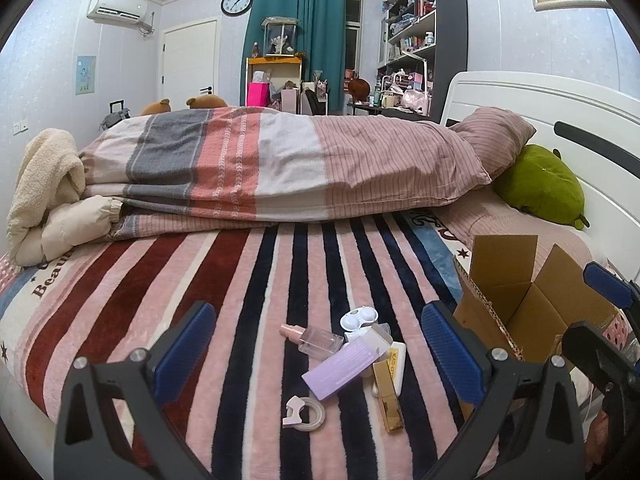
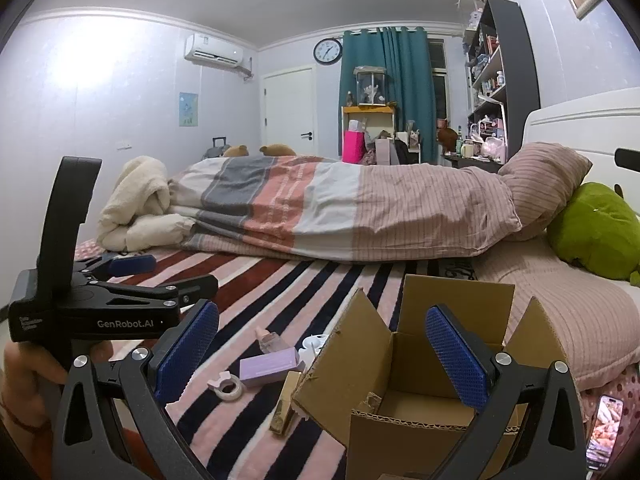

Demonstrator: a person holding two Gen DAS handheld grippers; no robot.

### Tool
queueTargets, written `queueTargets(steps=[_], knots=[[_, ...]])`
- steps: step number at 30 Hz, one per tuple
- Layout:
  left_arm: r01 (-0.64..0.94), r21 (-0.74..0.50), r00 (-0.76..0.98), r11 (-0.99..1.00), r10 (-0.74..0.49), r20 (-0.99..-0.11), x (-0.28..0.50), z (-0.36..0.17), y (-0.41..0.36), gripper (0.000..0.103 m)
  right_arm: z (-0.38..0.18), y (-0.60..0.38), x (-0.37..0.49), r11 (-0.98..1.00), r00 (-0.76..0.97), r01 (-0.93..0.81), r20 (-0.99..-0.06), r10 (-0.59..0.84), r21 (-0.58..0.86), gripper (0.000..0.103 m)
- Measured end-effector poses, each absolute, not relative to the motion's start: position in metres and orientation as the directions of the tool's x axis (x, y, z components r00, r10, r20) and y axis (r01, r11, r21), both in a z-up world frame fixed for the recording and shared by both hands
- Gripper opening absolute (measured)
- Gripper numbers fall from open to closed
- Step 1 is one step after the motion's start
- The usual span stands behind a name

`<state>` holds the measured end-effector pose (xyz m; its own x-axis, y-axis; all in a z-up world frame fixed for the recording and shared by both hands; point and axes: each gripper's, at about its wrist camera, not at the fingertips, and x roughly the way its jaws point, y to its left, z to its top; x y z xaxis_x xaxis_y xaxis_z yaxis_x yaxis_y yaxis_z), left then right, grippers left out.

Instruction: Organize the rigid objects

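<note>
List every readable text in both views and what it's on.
"GenRobot.AI": side of the left gripper.
"Beau…", cut off: edge of the striped blanket.
"KAO-…", partial: white tube in the pile.
Print on the purple box, wall clock numerals, air conditioner label: too small to read.

Two low wrist views across bed (image 1: pixel 280 264)

Between the wide-spread jaws of the left gripper (image 1: pixel 320 356) we saw a crowded heap: a purple box (image 1: pixel 344 366) over a gold box (image 1: pixel 388 396), a clear spray bottle (image 1: pixel 314 338) beyond and a tape ring (image 1: pixel 306 412) nearer, bare striped blanket (image 1: pixel 256 280) ahead. The right gripper's (image 2: pixel 322 354) jaws framed the open cardboard box (image 2: pixel 416 404); its raised flaps stood between them, the cavity unobstructed.
</note>
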<state>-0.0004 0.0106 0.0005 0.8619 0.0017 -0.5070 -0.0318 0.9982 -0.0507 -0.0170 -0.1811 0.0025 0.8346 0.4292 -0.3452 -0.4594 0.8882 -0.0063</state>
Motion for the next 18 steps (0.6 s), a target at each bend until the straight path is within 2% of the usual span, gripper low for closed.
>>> queueTargets(steps=[18], knots=[[-0.030, -0.053, 0.862, 0.998, -0.001, -0.507, -0.0004, 0.0007, 0.0113, 0.103, 0.0002, -0.1798, -0.0178, 0.895, 0.846, -0.445, -0.341, 0.409, -0.031, 0.103]])
